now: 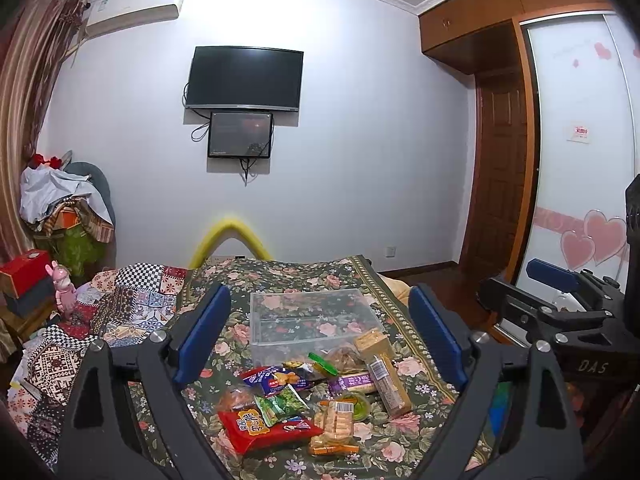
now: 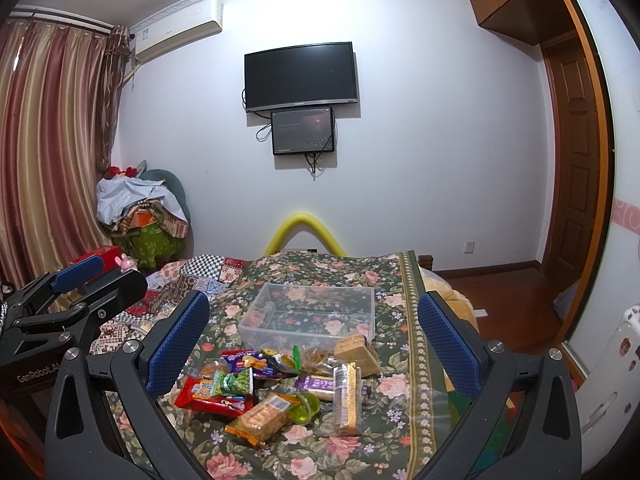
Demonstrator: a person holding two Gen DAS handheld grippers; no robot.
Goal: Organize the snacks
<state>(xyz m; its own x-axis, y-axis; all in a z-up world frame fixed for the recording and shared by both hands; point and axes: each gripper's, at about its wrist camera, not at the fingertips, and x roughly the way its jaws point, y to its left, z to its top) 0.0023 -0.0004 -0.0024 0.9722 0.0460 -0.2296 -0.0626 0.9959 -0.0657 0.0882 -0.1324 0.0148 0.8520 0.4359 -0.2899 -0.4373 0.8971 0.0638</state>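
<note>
Snacks (image 1: 312, 396) heaped on floral bedspread (image 1: 400, 440), just before clear bin (image 1: 312, 320); tall cracker pack (image 2: 347, 396) at pile's right. We hold left hand-held gripper (image 1: 320, 340) spread wide above pile, gripping nothing. Right hand-held gripper (image 2: 316, 344) likewise spread, nothing between fingers. TV (image 2: 300, 76) on wall beyond.

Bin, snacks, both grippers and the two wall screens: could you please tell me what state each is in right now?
Bin: lidless, upright, empty.
Snacks: heaped on the bedspread in front of the bin, none inside.
Left gripper: open, holding nothing.
Right gripper: open, holding nothing.
TV: dark.
Small screen: dimly lit.
</note>
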